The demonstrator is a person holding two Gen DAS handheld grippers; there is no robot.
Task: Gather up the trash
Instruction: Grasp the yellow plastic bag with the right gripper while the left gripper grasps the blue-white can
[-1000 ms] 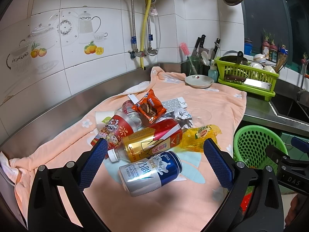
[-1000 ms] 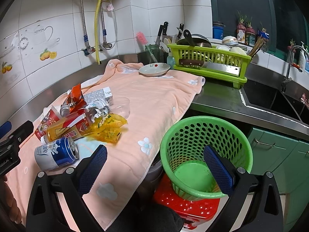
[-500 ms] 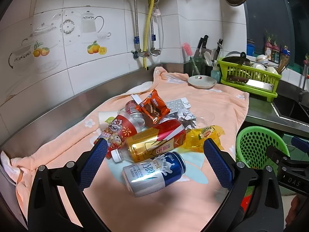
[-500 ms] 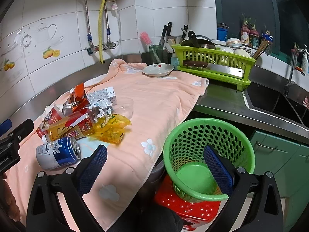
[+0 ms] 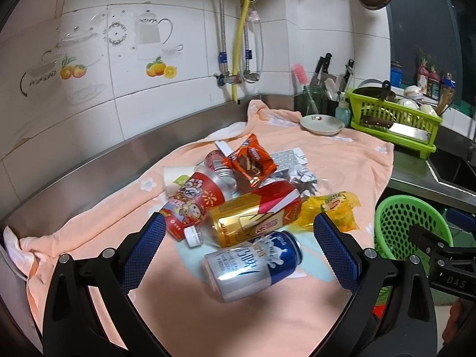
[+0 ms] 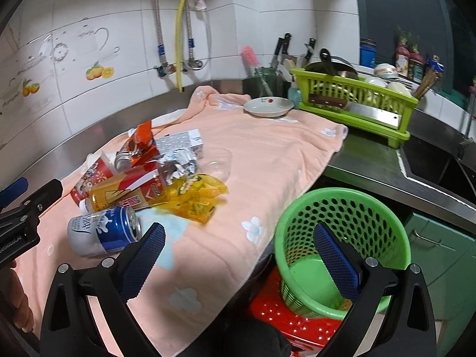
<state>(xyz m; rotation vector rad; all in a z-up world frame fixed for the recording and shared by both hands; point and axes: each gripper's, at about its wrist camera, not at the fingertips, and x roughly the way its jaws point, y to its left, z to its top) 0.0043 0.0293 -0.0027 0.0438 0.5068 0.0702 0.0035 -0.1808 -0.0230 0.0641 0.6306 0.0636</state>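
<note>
The left claw [image 5: 238, 245], jaws spread and empty, hangs nearest the blue-and-silver can [image 5: 253, 269], lying directly ahead with its long axis crosswise between the fingers, while the open right claw [image 6: 238, 258] faces the green basket [image 6: 342, 208].

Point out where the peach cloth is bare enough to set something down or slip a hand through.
Bare stretches: the peach cloth between the clear cup and the white dish, and its near edge in front of the blue can. Crowded: the trash pile around the gold bottle and orange wrapper, where items overlap.
</note>
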